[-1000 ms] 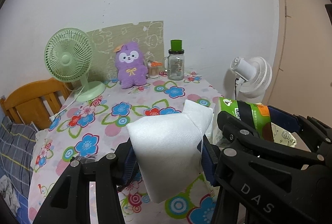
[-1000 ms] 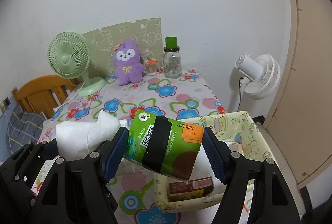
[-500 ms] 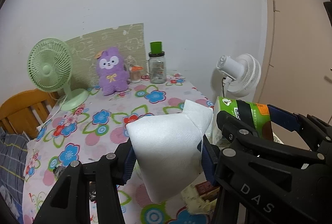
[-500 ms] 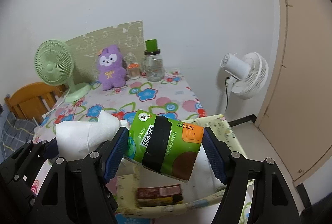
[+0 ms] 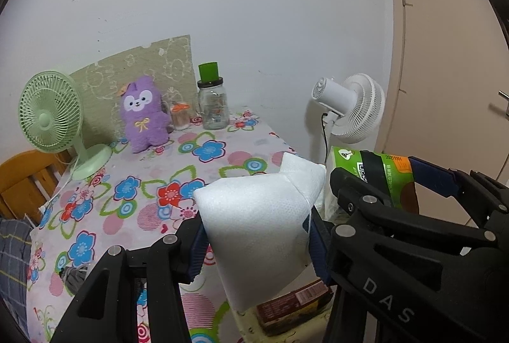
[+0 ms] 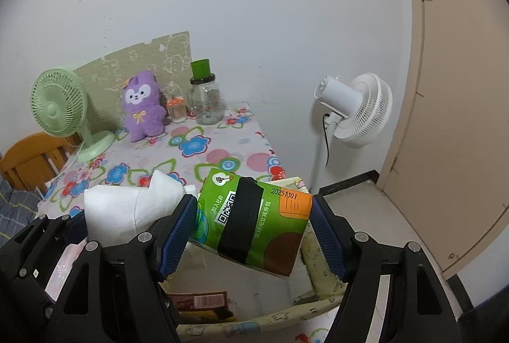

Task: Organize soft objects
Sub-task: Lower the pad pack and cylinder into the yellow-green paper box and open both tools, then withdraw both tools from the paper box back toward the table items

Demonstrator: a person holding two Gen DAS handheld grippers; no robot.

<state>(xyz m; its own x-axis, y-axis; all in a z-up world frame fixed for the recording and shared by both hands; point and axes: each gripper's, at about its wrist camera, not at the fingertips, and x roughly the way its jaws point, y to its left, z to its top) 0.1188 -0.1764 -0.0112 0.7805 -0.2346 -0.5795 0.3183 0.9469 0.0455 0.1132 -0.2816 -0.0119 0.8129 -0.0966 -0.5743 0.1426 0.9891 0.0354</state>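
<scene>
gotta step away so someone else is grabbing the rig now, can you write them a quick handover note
Left gripper: shut on the white tissue pack, held in the air.
Right gripper: shut on the green tissue pack, held over the yellow bin.
The bin sits beside the table and holds a brown box.
Done: both packs picked up.
Left: likely drop both into the bin. The purple plush toy is on the table by the wall.

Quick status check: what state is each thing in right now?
left gripper: shut on white tissue pack, held up
right gripper: shut on green tissue pack, tilted, over the fabric bin
fabric bin: open, brown packet inside
purple plush: upright
green fan: blades blurred behind grille, cannot tell if running
glass jar: lidded
</scene>
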